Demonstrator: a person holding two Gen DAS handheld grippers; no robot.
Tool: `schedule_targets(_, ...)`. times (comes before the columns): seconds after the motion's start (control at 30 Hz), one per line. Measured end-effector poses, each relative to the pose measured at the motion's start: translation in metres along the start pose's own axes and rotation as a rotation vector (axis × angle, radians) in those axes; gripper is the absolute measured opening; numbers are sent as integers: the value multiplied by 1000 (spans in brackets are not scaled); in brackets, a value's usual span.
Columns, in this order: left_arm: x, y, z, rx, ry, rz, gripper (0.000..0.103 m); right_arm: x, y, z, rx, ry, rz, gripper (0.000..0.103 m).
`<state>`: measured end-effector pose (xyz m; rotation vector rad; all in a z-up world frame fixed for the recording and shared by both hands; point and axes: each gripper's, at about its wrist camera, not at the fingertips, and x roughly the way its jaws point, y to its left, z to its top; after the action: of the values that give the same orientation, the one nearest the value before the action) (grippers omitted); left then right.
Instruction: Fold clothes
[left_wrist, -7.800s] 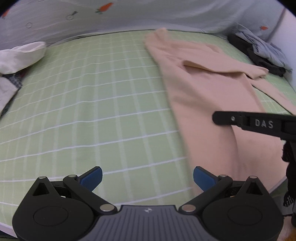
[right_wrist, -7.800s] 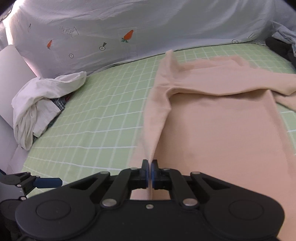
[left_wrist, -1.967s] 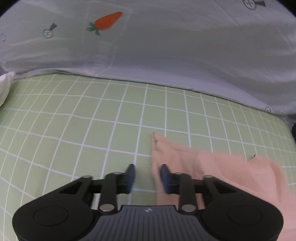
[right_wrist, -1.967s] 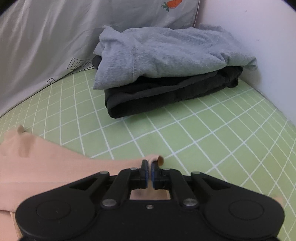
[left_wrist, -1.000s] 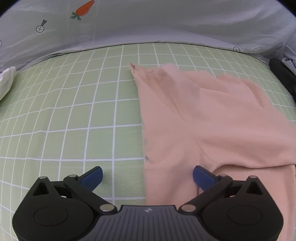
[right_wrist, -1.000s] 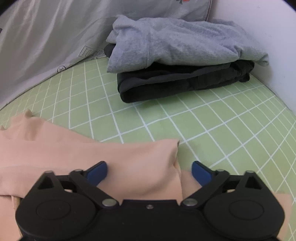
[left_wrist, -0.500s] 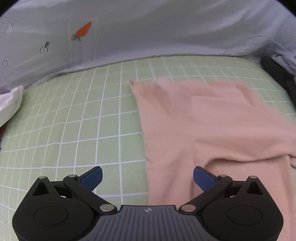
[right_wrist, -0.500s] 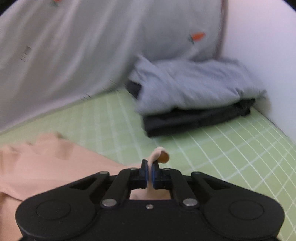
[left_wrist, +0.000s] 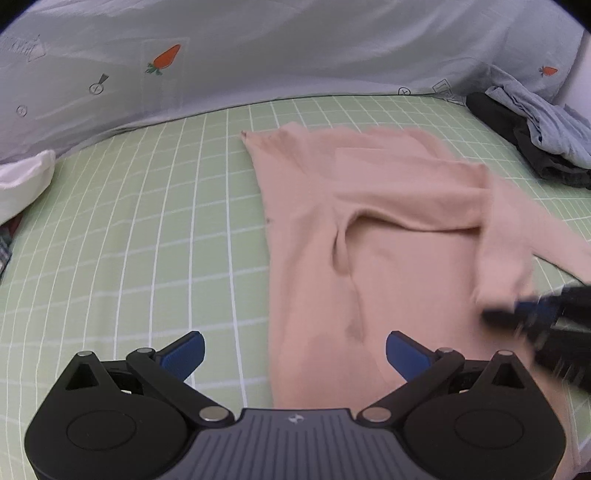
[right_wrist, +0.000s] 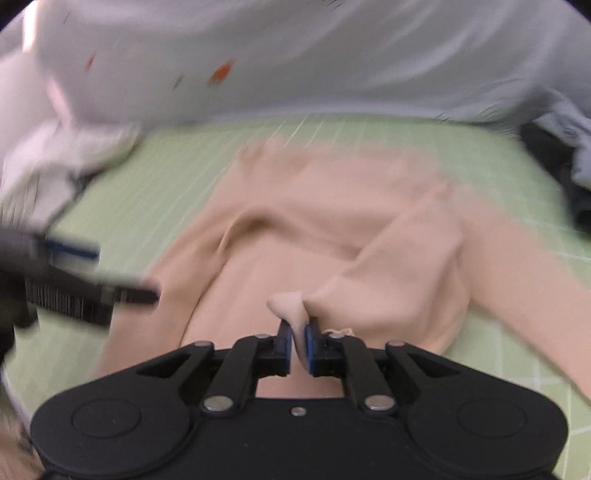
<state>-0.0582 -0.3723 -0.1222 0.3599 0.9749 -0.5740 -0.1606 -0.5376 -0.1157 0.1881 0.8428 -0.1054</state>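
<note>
Your right gripper (right_wrist: 298, 334) is clenched on a fold of the peach long-sleeved top (left_wrist: 369, 229) — a nub of sleeve fabric (right_wrist: 290, 306) pokes up between its blue pads (right_wrist: 312, 345), and the sleeve drapes from there across the top's body. The view from that wrist is smeared, so fine detail is hard to read.

Your left gripper (left_wrist: 293, 352) is released, its blue fingertips (left_wrist: 184, 352) spread wide: one sits over bare sheet just beside the top's near-left edge, the other over the peach cloth. It grasps nothing.

The top lies spread on the green checked bedsheet (left_wrist: 129, 240), its straight left edge running away from you toward the pale grey carrot-print cover (left_wrist: 258, 48) that rises behind it. One sleeve trails off past the top's right side.

Well to the right of the top, against the cover, sits a stack of grey and black clothes (left_wrist: 535, 136). Well to its left lies a crumpled white garment (left_wrist: 26, 181).

In the left wrist view your right gripper (left_wrist: 517, 314) shows blurred at the top's right edge.
</note>
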Motion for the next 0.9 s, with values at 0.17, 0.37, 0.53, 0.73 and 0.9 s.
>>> schedule_targets(0.17, -8, -7, -13, -34, 6, -23, 103, -27, -7, -16, 68, -61, -37, 60)
schedule_targets(0.37, -10, -33, -23, -39, 11, -82, 103, -55, -54, -43, 248, -96, -180, 97)
schedule_targets(0.53, -3, -58, -19, -74, 2, -163, 98, -65, -83, -75, 336, -42, -246, 98)
schedule_targets(0.73, 20, -100, -10, -21, 5, -226, 75, -77, -104, -99, 331, -11, -261, 98)
schedule_targets(0.9, 38, -129, -11, 36, 27, -226, 58, -81, -121, -111, 330, 16, -266, 99)
